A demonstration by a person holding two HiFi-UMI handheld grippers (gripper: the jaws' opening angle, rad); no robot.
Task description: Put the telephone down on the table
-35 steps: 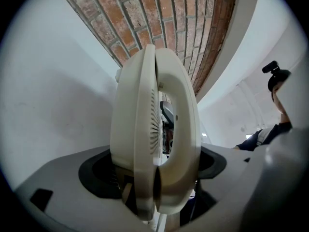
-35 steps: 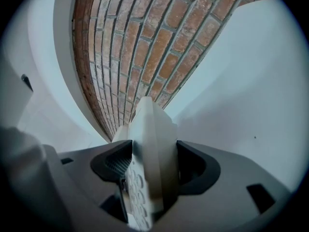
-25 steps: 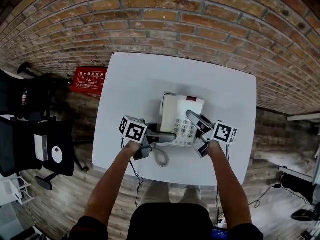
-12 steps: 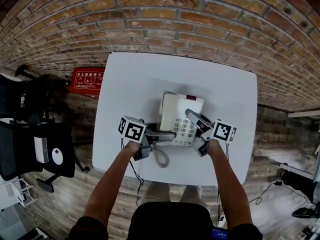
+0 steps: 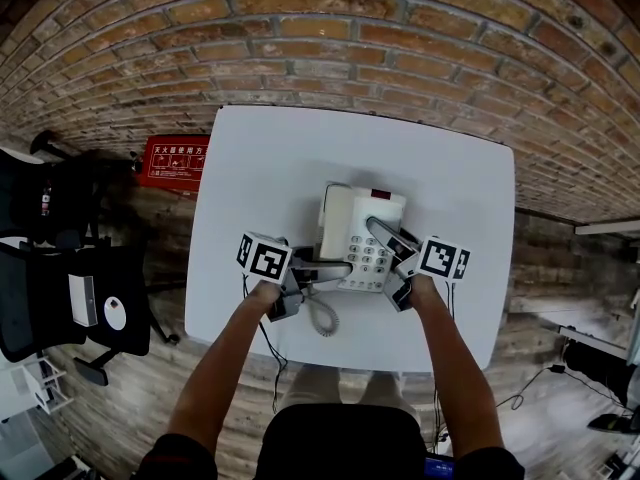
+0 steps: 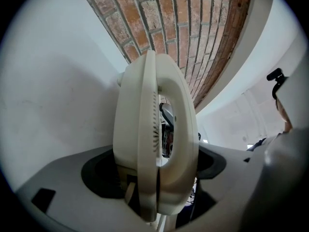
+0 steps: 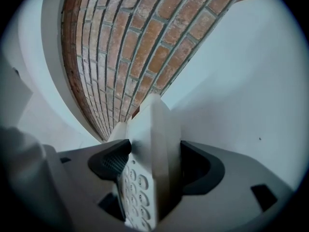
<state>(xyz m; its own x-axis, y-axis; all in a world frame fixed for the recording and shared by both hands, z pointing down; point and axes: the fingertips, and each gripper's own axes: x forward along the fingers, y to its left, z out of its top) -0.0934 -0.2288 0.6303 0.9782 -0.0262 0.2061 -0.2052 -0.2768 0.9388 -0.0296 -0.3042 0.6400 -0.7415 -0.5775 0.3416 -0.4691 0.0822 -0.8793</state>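
Though half-hidden, handset (image 5: 328,272) in left gripper (image 5: 300,280)

Saw smooth, faintly glossy cream plastic on the handset (image 6: 154,129), with fine moulded slots along its seam. Found the same hard cream plastic on the telephone base (image 5: 340,218). Noted matt grey plastic on the left gripper (image 6: 154,170). Under the telephone base, read the table (image 5: 260,168) as smooth, matt white. Behind the base, made out a rough red brick wall (image 5: 320,38) with pale mortar; left of it, a worn wooden floor (image 5: 165,218).
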